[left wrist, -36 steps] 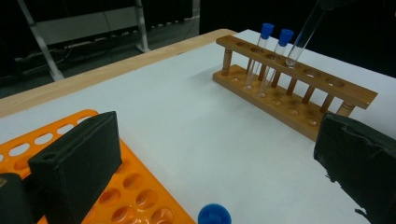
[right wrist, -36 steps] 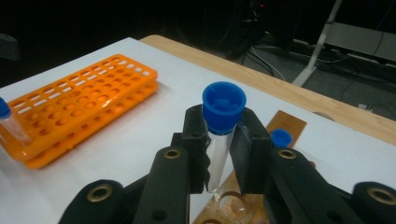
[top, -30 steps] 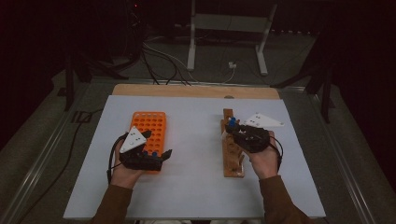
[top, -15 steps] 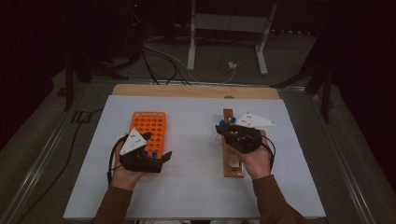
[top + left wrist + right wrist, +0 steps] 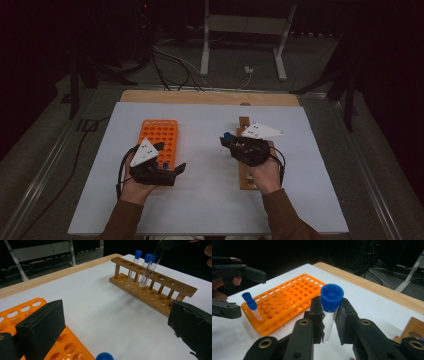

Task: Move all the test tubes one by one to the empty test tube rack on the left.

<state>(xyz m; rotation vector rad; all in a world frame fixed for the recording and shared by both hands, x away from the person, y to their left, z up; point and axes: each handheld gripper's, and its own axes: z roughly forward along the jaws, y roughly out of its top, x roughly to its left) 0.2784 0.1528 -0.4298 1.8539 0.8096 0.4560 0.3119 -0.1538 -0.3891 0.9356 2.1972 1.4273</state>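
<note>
My right gripper (image 5: 329, 308) is shut on a clear test tube with a blue cap (image 5: 331, 298), held upright with the cap above the jaws. In the high view this gripper (image 5: 229, 142) hangs just left of the wooden rack (image 5: 244, 175). From the left gripper view the held tube (image 5: 150, 270) slants in front of the wooden rack (image 5: 162, 293), where blue-capped tubes (image 5: 136, 263) stand. My left gripper (image 5: 170, 157) rests open at the near right corner of the orange rack (image 5: 160, 135), nothing between its jaws. Two blue-capped tubes (image 5: 252, 305) stand in the orange rack (image 5: 287, 305).
Both racks sit on a white sheet (image 5: 210, 200) over a wooden table whose far edge (image 5: 200, 96) shows. A metal stand (image 5: 240, 30) and cables lie on the floor beyond. A bare strip of white sheet lies between the two racks.
The right gripper has carried the blue-capped tube leftward, off the wooden rack toward the middle of the sheet. The left gripper has stayed where it was.
</note>
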